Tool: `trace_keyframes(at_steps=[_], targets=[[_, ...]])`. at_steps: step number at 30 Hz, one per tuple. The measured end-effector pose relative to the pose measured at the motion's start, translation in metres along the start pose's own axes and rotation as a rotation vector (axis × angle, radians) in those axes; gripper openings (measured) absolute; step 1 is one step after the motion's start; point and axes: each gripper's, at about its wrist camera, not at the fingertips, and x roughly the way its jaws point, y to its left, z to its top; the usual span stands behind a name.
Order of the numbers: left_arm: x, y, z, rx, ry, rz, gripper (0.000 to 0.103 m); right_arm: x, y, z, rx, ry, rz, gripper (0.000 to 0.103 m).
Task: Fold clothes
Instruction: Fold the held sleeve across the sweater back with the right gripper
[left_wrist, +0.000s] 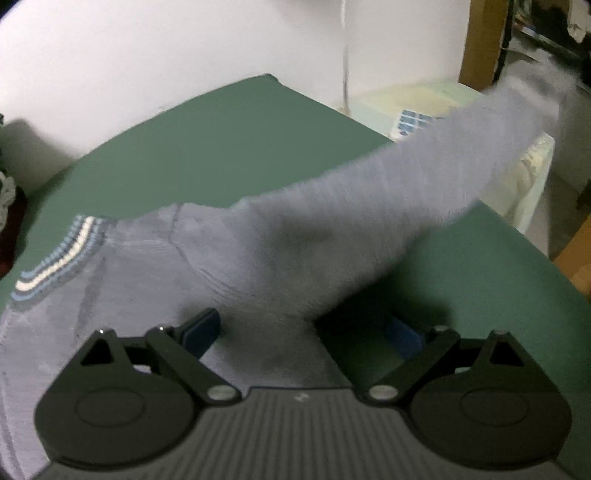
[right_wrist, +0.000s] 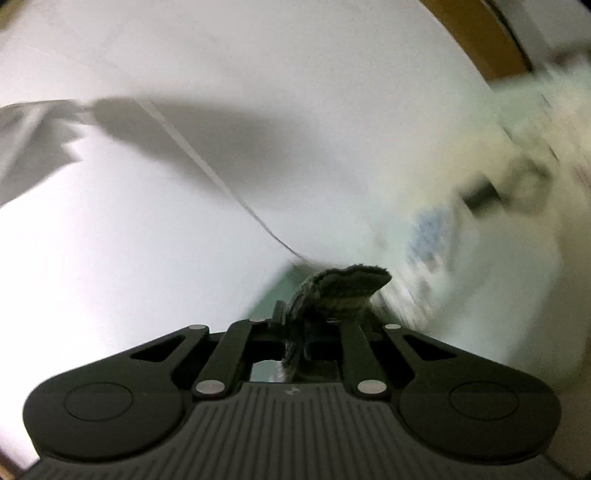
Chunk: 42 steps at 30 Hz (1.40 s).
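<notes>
Your left claw (left_wrist: 303, 328) is spread wide, its blue pads (left_wrist: 201, 328) standing apart over the grey sweater (left_wrist: 155, 266) with nothing pinched between them. Your right claw (right_wrist: 306, 328) is pressed together on a fold of the same knit, and the ribbed cuff (right_wrist: 343, 284) sticks up just past the fingertips.

The sweater is a soft grey-blue knit. Its body lies flat on the green surface (left_wrist: 221, 140), near and to the left, under your left claw. A ribbed band (left_wrist: 59, 262) striped in light blue, cream and dark grey sits at its far left edge. One sleeve (left_wrist: 424, 173) rises off the surface and stretches up toward the far right, blurred at its end.

Beyond the surface stand a white wall (left_wrist: 147, 55) and, to the right, a pale box (left_wrist: 417, 107) with a blue print. The right wrist view is mostly wall, heavily blurred on the right.
</notes>
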Motion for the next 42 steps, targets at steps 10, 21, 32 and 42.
trace_keyframes(at_steps=[10, 21, 32, 42], targets=[[-0.021, 0.050, -0.004, -0.144, -0.020, 0.002, 0.096, 0.060, -0.054, -0.029, -0.117, 0.167, -0.354, 0.009], [0.010, 0.068, 0.016, -0.216, 0.000, 0.044, 0.096, 0.011, -0.028, -0.003, -0.013, -0.015, -0.051, 0.009], [0.012, 0.057, 0.011, -0.132, 0.005, 0.034, 0.095, 0.039, -0.052, -0.035, 0.033, 0.157, -0.333, 0.009], [-0.074, 0.101, -0.033, -0.217, -0.073, 0.089, 0.098, 0.072, 0.079, -0.052, -0.241, 0.208, 0.059, 0.009]])
